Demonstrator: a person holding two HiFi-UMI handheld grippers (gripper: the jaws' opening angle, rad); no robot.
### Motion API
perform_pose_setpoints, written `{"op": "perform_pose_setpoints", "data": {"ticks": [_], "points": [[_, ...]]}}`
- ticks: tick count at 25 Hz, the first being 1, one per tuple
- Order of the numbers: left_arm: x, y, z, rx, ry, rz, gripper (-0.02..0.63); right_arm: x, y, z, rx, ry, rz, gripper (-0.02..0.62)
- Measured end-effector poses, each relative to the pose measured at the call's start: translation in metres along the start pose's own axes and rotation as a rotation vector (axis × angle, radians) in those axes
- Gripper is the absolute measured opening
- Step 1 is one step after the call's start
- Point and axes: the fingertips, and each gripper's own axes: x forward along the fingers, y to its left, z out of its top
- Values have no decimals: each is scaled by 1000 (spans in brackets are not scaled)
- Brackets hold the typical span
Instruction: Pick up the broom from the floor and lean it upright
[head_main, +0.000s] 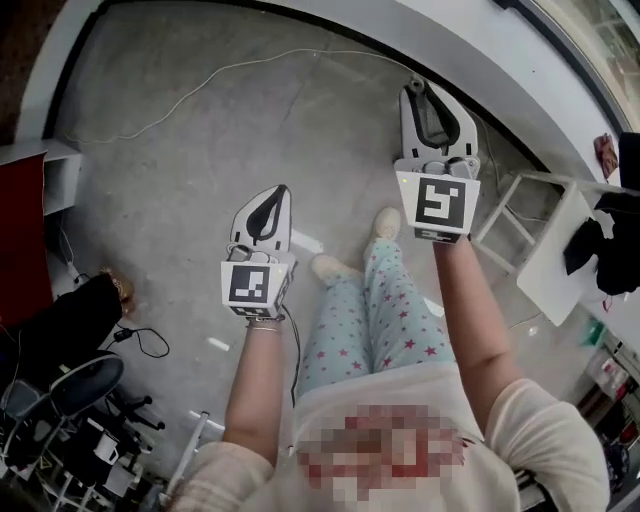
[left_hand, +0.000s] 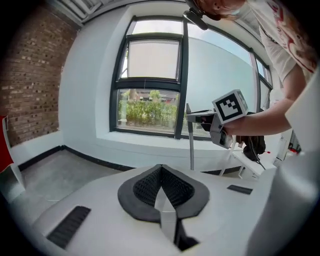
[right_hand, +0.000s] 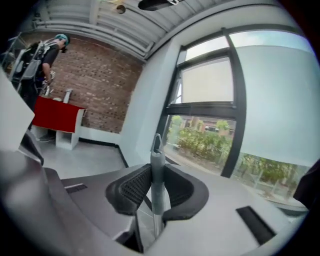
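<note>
R claw (right_hand: 156, 174) gripping broom handle (right_hand: 157, 157), L claw (left_hand: 161, 182) closed

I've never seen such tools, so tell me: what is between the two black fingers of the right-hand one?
The broom's grey handle, clamped between the right gripper's fingers; the right gripper view shows it.

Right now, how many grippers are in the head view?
2. The left gripper is left of centre, shut with nothing in it. The right gripper is further up the picture and to the right, shut on the broom handle. No others seem hidden.
</note>
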Motion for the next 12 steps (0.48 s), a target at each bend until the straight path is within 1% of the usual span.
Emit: {"op": "perform_pose_setpoints", "data": {"ticks": [3,5,9,12], "points": [[33,-33,37,84,-22,-81,17,-7,-65,-1,104,10,-120,96],[52,-55,60,122,-40,-130,17,-11,-98,-2,160,12,-172,95],[85,-91,86,155,-47,-200,17,-16,-144,-4,225,4,-249,95],[107,-109,101,174,-43,-228,16,-16,-176,-6,263,-1,-302,95]]}}
